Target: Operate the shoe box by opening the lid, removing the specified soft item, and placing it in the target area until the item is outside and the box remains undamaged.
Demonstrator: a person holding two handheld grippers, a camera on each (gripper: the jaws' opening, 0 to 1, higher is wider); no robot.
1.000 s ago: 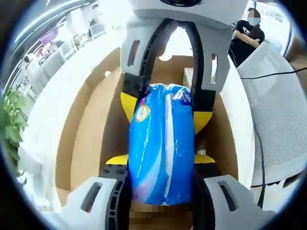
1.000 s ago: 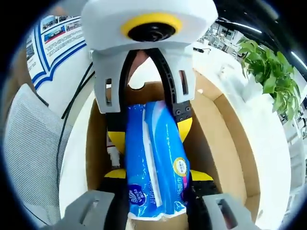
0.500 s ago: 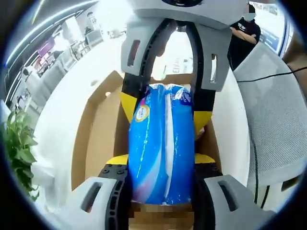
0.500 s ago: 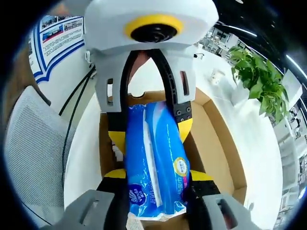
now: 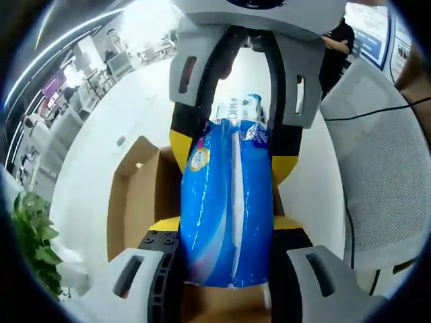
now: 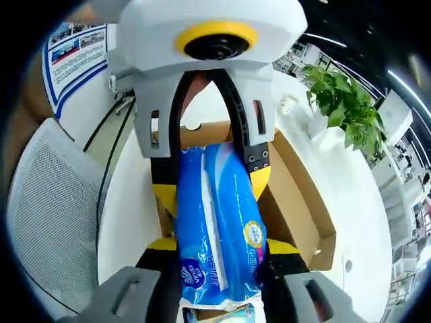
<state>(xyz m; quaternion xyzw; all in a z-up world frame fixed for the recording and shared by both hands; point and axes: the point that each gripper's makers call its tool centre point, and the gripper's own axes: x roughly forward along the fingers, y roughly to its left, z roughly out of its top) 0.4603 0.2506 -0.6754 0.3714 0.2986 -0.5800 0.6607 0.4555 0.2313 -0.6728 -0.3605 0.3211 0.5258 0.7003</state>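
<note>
A blue soft tissue pack [image 5: 227, 202] hangs above the open cardboard shoe box [image 5: 138, 195], clamped from both ends. My left gripper [image 5: 225, 225] is shut on its near end in the left gripper view, with the right gripper [image 5: 232, 151] shut on the far end. In the right gripper view the pack [image 6: 219, 222] sits between my right gripper [image 6: 222, 245] and the left gripper [image 6: 212, 185] opposite. The box [image 6: 296, 202] lies below on the white table, its inside partly hidden by the pack.
A grey mesh chair [image 5: 380, 168] with a black cable stands beside the table. A green plant [image 6: 340, 108] sits at a table corner. A person in black [image 5: 337, 47] stands far off. Another blue and white pack [image 5: 246, 106] lies on the table beyond the box.
Both grippers have risen with the pack held between them. The box now looks smaller and farther below, and more white table shows around it.
</note>
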